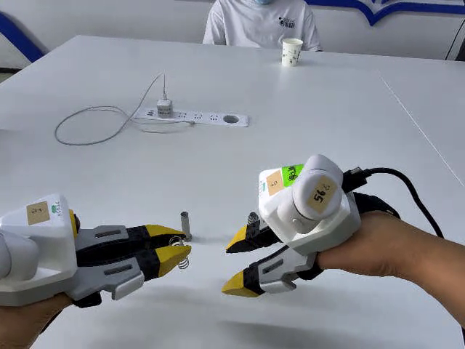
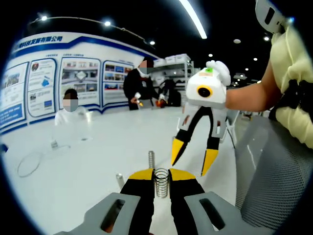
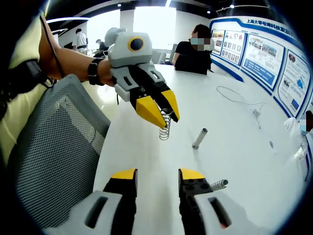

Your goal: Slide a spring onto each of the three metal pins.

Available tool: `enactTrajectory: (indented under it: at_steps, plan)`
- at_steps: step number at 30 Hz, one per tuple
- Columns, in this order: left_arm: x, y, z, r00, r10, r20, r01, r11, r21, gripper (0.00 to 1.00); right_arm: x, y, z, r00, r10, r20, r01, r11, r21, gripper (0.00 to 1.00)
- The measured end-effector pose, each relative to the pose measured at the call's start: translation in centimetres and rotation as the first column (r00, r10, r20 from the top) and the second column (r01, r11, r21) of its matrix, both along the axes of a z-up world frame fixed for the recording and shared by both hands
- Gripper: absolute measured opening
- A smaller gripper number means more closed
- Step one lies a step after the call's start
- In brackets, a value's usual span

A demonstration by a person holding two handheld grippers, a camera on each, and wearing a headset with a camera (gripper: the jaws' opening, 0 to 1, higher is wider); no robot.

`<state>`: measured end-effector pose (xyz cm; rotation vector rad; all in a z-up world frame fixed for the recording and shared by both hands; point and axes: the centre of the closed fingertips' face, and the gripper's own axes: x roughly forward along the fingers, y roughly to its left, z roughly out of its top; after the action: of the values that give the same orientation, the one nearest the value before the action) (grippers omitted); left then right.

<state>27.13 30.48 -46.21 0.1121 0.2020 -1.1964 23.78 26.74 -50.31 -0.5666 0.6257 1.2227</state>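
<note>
My left gripper (image 1: 176, 249) sits low on the left of the white table (image 1: 305, 131), shut on a small steel spring (image 1: 184, 259) that hangs from its yellow tips. Just beyond the tips a bare metal pin (image 1: 185, 224) stands upright. My right gripper (image 1: 234, 265) faces it from the right with its jaws wide open and nothing between them. A second pin with a spring on it (image 1: 252, 219) stands behind its upper jaw. In the left gripper view the held spring (image 2: 161, 182) is upright between the tips, with the sprung pin (image 2: 151, 159) and bare pin (image 2: 120, 180) beyond. The right gripper view shows the bare pin (image 3: 199, 138), the sprung pin (image 3: 219, 184) and the held spring (image 3: 165, 125).
A white power strip (image 1: 192, 115) with a plugged charger and a looped cable (image 1: 87, 123) lies mid-table. A paper cup (image 1: 291, 51) stands at the far edge before a seated person (image 1: 260, 22). A grey mesh chair (image 3: 58, 142) is beside the table.
</note>
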Motion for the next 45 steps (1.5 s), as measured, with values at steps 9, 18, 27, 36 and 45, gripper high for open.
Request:
enactTrajectory:
  at_steps: [9,18,27,36,45]
  plan:
    - [1.5,0.1,0.4,1.000,0.022,0.013,-0.022,1.000,0.009,0.10,-0.5,-2.3,0.4,0.996,-0.093,0.002,0.093,0.995,0.042,0.40]
    - [3.2,0.3,0.8,0.999,0.041,0.024,-0.042,0.999,0.015,0.10,-1.3,-4.5,0.8,0.983,-0.182,0.002,0.182,0.980,0.081,0.42]
    - [4.5,0.5,1.2,0.998,0.052,0.031,-0.052,0.999,0.013,0.10,-1.8,-7.5,1.0,0.954,-0.301,-0.009,0.300,0.946,0.125,0.42]
    - [5.4,0.5,1.1,0.998,0.065,0.020,-0.065,0.998,0.006,0.10,-1.7,-10.9,1.5,0.911,-0.411,-0.006,0.407,0.900,0.152,0.42]
    - [6.0,0.5,1.3,0.997,0.070,0.018,-0.070,0.998,0.002,0.10,-1.5,-13.9,2.0,0.873,-0.488,0.004,0.479,0.858,0.187,0.43]
